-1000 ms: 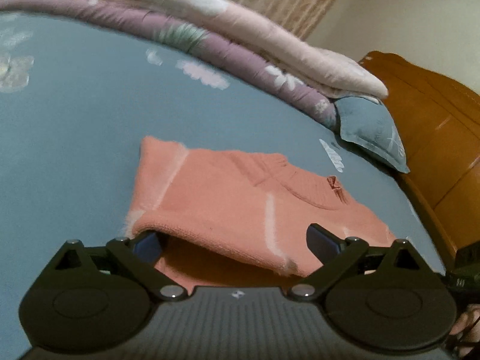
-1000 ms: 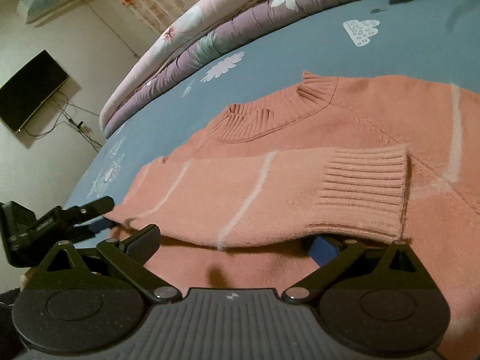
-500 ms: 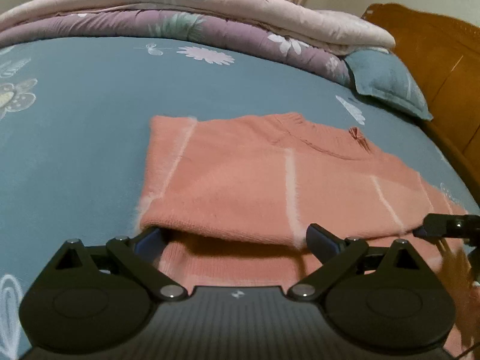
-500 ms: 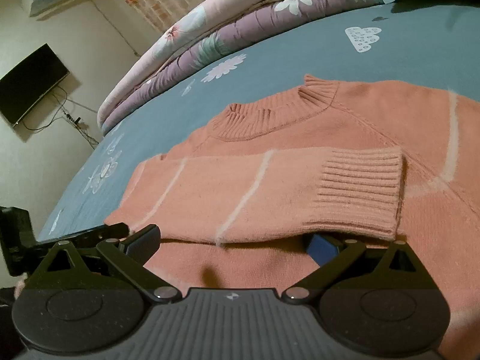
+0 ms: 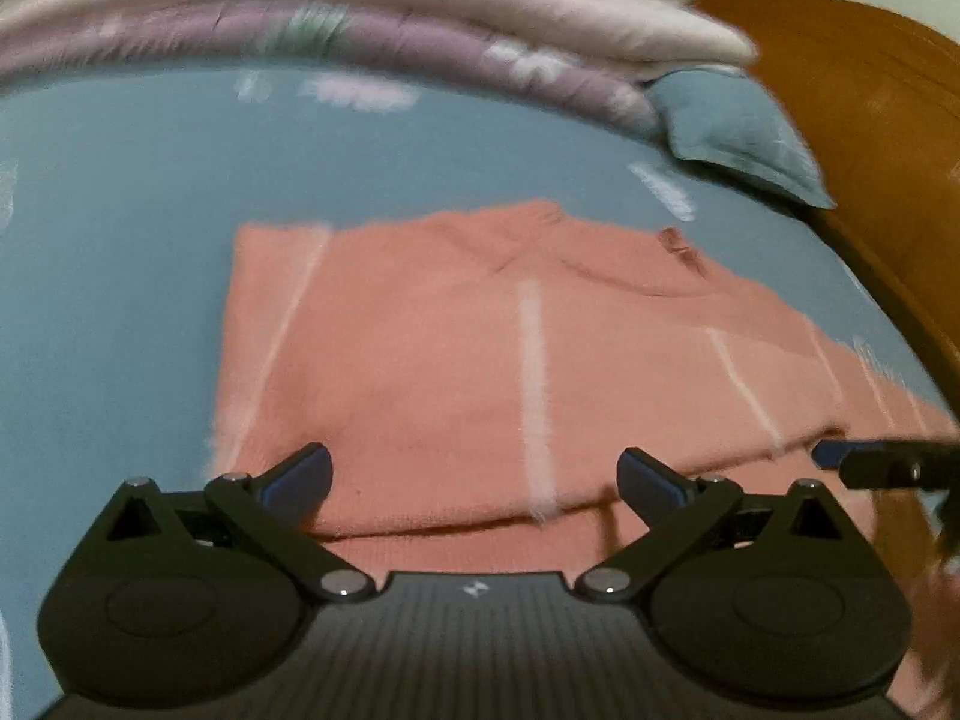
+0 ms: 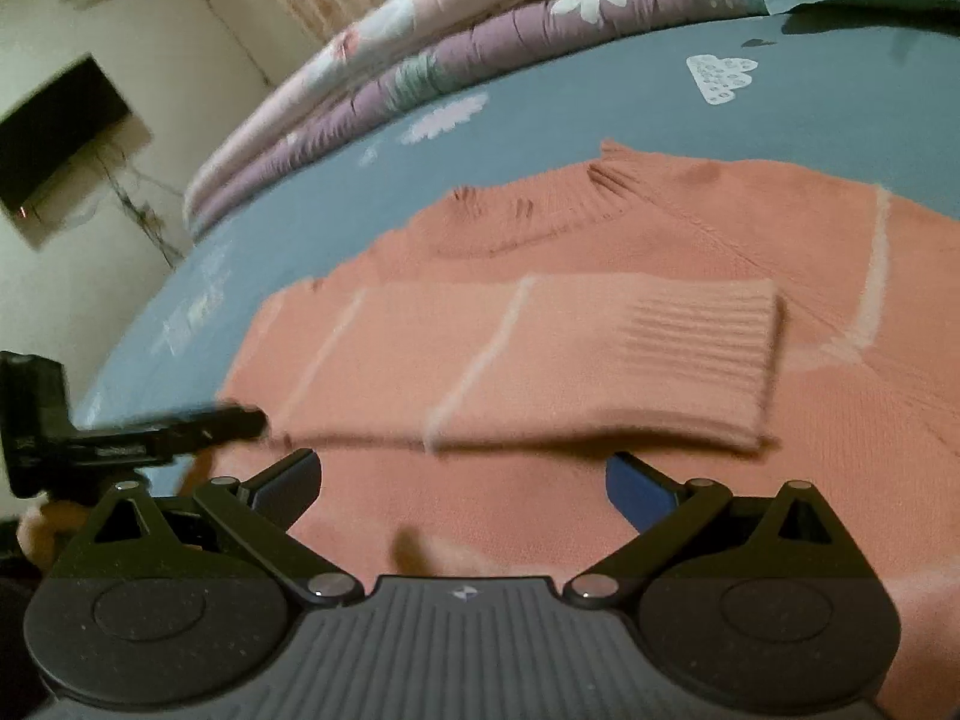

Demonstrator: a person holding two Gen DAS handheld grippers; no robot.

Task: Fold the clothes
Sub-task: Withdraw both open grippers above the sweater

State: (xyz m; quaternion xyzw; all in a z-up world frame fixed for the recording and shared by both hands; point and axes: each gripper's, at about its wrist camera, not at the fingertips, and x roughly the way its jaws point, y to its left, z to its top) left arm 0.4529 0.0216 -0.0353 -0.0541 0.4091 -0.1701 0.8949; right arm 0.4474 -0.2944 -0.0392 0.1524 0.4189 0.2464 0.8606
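The sweater [image 5: 480,360] lies flat on the bed [image 5: 120,240], one sleeve [image 6: 540,360] folded across its chest. It looks soft, light and limp; best pinched at hem or shoulder edges. Left gripper [image 5: 474,471] hovers low, wide open, empty. Right gripper [image 6: 462,477] likewise.

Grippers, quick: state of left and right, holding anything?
Left gripper: open, holding nothing, over the pink sweater.
Right gripper: open, holding nothing, near the folded sleeve.
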